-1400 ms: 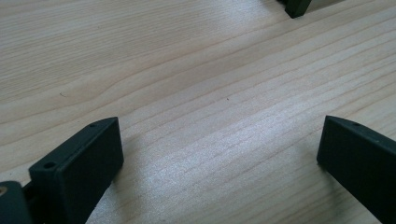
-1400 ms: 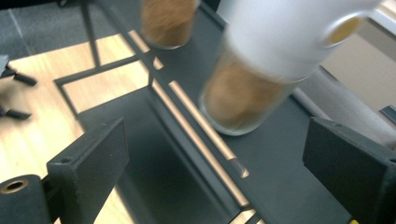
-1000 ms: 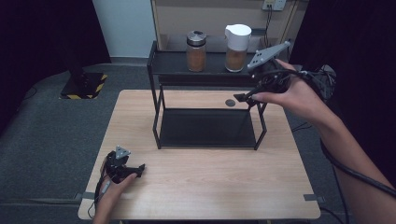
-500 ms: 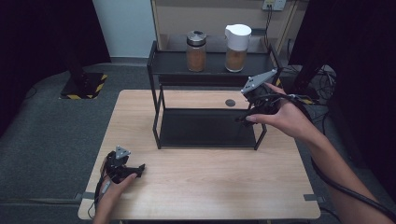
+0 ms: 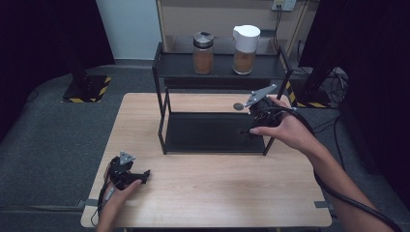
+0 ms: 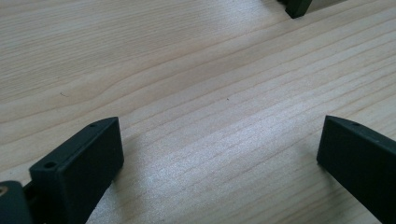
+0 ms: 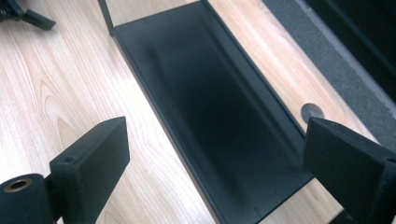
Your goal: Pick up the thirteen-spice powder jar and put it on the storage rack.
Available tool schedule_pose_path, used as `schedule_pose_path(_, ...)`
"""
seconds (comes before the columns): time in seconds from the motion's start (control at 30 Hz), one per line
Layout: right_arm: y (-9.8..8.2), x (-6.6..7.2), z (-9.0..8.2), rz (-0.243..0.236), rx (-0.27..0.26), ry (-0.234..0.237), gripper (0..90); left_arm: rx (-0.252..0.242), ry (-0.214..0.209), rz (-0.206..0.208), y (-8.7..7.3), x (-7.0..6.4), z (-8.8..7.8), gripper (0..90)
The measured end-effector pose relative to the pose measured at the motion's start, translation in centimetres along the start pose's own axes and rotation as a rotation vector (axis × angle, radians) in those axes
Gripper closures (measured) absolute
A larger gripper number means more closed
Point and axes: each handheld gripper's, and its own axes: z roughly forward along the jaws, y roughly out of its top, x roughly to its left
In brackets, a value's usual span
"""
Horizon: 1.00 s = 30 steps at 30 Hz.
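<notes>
A black two-tier rack (image 5: 163, 121) stands on the wooden table (image 5: 217, 193). On its top shelf are a dark-lidded jar (image 5: 203, 53) and a white-lidded jar (image 5: 245, 49), both holding brown contents. A hand holds my right gripper (image 5: 246, 131) just above the right end of the rack's lower shelf (image 7: 210, 93). Its jaws (image 7: 215, 158) are open with nothing between them and have just been opening a little. My left gripper (image 5: 143, 176) rests on the table at the front left. It is open (image 6: 219, 154) over bare wood.
A small round grey disc (image 5: 238, 106) sits in the tabletop behind the rack's right end. One foot of the rack (image 6: 299, 7) lies ahead of the left gripper. Cables trail off the table's right side. Dark floor surrounds the table.
The right hand has come down and slightly toward the front, from beside the top shelf to the lower shelf's right end. The left gripper has stayed put.
</notes>
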Motion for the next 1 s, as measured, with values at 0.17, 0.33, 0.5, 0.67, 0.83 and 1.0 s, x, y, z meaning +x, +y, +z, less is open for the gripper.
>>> schedule_pose_path(0.17,-0.7,0.1,1.1,0.014,0.003,0.007,7.9,0.000,0.000,0.000,0.0,0.0,0.0,0.0)
schedule_pose_path(0.33,-1.1,0.2,2.1,0.024,0.015,0.013,7.5,0.000,0.000,0.000,0.0,0.0,0.0,0.0)
schedule_pose_path(0.5,-1.6,0.4,2.6,0.028,0.012,0.022,7.4,0.000,0.000,0.000,0.0,0.0,0.0,0.0)
schedule_pose_path(0.67,-2.0,0.6,3.0,0.032,0.012,0.030,7.5,0.000,0.000,0.000,0.0,0.0,0.0,0.0)
schedule_pose_path(0.83,-2.6,0.7,3.5,0.038,0.011,0.038,7.5,0.000,0.000,0.000,0.0,0.0,0.0,0.0)
schedule_pose_path(1.0,-3.2,0.9,4.0,0.044,0.014,0.050,7.6,0.000,0.000,0.000,0.0,0.0,0.0,0.0)
